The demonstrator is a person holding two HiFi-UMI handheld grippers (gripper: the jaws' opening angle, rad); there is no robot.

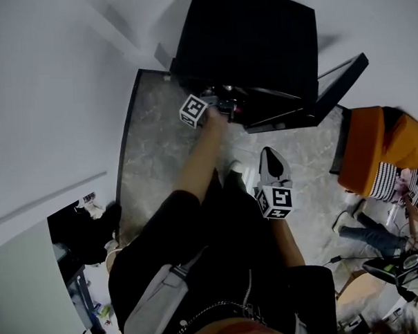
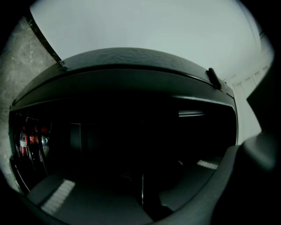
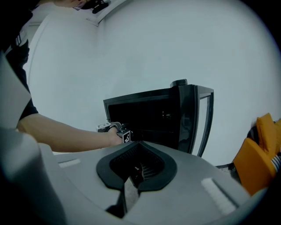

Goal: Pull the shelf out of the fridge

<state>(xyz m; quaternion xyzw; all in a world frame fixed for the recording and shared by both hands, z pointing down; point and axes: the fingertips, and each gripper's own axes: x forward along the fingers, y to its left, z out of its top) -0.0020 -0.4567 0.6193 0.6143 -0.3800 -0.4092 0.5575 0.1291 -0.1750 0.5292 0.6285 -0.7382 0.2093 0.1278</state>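
The black mini fridge [image 1: 245,43] stands against the white wall with its door [image 1: 340,81] swung open to the right. My left gripper [image 1: 227,110] reaches level into the fridge's open front. In the left gripper view the inside [image 2: 131,132] is very dark and no shelf can be made out. That gripper's [image 2: 142,193] jaws stand almost together with only a thin pale line between them. Whether they hold anything is lost in the dark. My right gripper [image 1: 273,163] hangs back over the floor, shut [image 3: 134,176] and empty, pointing at the fridge [image 3: 149,114].
Red cans [image 2: 30,145] stand at the left inside the fridge. An orange seat [image 1: 374,149] with striped cloth is at the right, with another person's legs [image 1: 367,235] below it. The fridge rests on a grey marbled floor [image 1: 153,151].
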